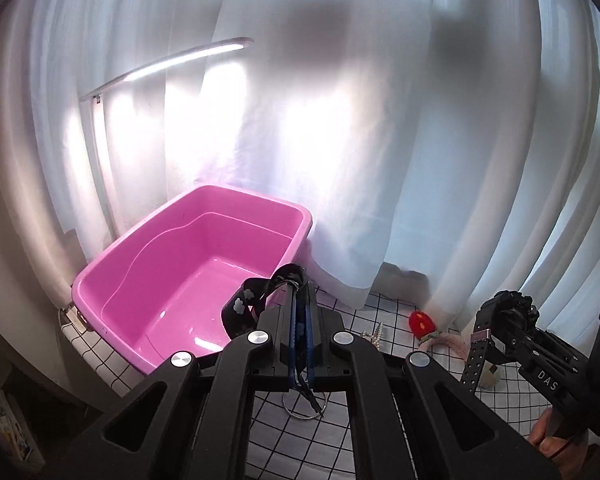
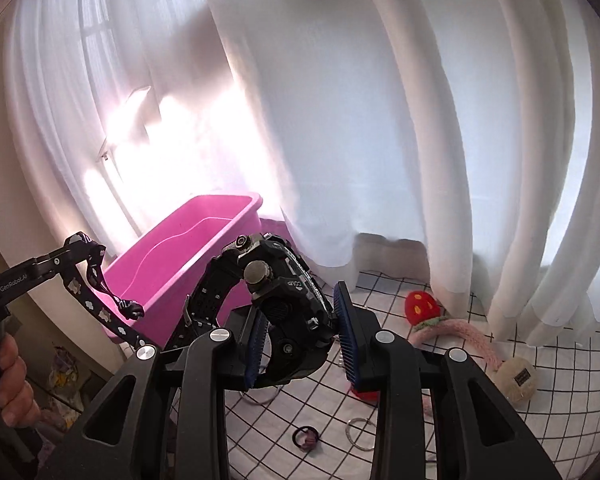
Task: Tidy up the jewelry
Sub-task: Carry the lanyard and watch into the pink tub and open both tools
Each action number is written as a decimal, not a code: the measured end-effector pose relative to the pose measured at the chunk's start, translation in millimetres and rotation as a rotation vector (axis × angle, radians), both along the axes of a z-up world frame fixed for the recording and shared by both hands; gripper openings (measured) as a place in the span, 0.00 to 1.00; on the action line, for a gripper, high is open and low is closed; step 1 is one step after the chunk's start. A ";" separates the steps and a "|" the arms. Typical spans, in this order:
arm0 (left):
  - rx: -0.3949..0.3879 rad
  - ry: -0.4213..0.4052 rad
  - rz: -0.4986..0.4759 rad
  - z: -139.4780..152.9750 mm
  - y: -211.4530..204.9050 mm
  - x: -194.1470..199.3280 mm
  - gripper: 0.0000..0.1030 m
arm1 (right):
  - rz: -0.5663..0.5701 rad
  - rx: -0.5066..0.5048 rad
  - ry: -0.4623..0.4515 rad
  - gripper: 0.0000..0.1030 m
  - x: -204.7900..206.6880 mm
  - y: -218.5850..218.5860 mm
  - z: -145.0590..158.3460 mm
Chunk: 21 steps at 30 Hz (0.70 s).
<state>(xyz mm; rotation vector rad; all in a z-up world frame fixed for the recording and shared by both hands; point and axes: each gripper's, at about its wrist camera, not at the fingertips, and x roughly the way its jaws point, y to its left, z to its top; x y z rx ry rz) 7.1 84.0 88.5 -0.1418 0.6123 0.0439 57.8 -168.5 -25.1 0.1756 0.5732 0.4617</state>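
Note:
My left gripper (image 1: 300, 292) is shut on a black strap with white cloud prints (image 1: 246, 304), held up just in front of the pink tub (image 1: 112, 264). The strap loops out past the fingertips and dangles below. In the right wrist view that strap (image 2: 96, 296) hangs from the left gripper (image 2: 78, 246) at the left. My right gripper (image 2: 302, 336) is shut on a chunky black wristwatch (image 2: 284, 300), its blue pads pressing the case from both sides. The watch (image 1: 504, 312) also shows at the right of the left wrist view, its band hanging down.
The pink tub (image 2: 188, 252) stands empty at the back left against white curtains. On the checked cloth (image 2: 560, 380) lie a red strawberry plush (image 2: 420, 306) with a pink knitted cord, a beige pouch (image 2: 516, 380), a dark hair tie (image 2: 306, 436), a metal ring (image 2: 358, 432) and pearls (image 1: 374, 336).

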 end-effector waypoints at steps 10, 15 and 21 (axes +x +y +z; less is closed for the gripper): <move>0.025 -0.021 0.043 25.5 107.2 60.9 0.04 | 0.118 -0.012 -0.044 0.30 75.5 136.2 43.9; 0.017 0.011 0.041 8.3 146.4 88.8 0.04 | 0.162 -0.040 -0.023 0.30 118.0 192.9 47.9; -0.029 0.134 0.038 -43.4 169.2 116.6 0.04 | 0.212 -0.156 0.061 0.30 160.0 258.3 25.0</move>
